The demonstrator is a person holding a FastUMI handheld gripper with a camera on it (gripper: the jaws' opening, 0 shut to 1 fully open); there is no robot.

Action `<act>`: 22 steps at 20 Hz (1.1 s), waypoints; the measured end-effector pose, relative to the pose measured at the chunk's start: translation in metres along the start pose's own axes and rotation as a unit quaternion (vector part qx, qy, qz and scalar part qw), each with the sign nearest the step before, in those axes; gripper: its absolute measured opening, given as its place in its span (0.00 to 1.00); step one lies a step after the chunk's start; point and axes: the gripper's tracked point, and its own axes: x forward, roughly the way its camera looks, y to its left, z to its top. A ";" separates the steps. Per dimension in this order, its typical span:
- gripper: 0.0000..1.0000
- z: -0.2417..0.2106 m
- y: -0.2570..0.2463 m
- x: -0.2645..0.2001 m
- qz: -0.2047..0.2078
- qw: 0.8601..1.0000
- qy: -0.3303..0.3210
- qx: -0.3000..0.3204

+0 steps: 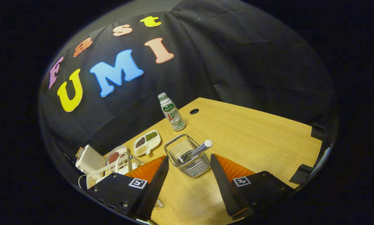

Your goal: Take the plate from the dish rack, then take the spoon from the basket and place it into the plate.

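As the gripper (189, 175) hangs over a wooden tabletop (262, 137), its fingers stand wide apart and hold nothing. Well off to the gripper's left, past the left finger, sits the rack (107, 173), with a plate (114, 155) upright at its far end; whether this is the plate to be taken cannot be told. Just ahead, between the fingertips, stands a wire basket (188, 156). Beyond the rack lies a divided tray (147, 142) of dried beans, and farther on a bottle (172, 112). Smallest is the spoon (195, 150), leaning in the basket, handle up and toward the right finger. No plate shows on the tabletop near the gripper. The likely risk: a finger catching the wire rim would tip the light basket, and a grip on the slim handle's rounded end could slip.
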 end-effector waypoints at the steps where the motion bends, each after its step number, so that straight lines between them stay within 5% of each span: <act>1: 0.84 0.000 -0.003 0.004 -0.004 1.000 -0.002 0.006; 5: 0.84 0.000 -0.017 0.024 -0.020 1.000 -0.008 0.023; 8: 0.70 -0.003 -0.024 0.035 -0.025 0.999 -0.008 0.022; 12: 0.70 0.000 -0.021 0.045 -0.012 1.000 -0.016 0.013; 14: 0.44 0.002 -0.022 0.048 -0.016 1.000 -0.017 -0.002; 15: 0.42 0.003 -0.018 0.048 -0.004 1.000 -0.018 -0.003; 17: 0.23 0.005 -0.017 0.051 -0.009 1.000 -0.016 -0.011; 21: 0.23 0.009 -0.007 0.050 0.004 1.000 -0.022 -0.014; 22: 0.10 0.017 -0.001 0.048 0.013 0.999 -0.031 -0.013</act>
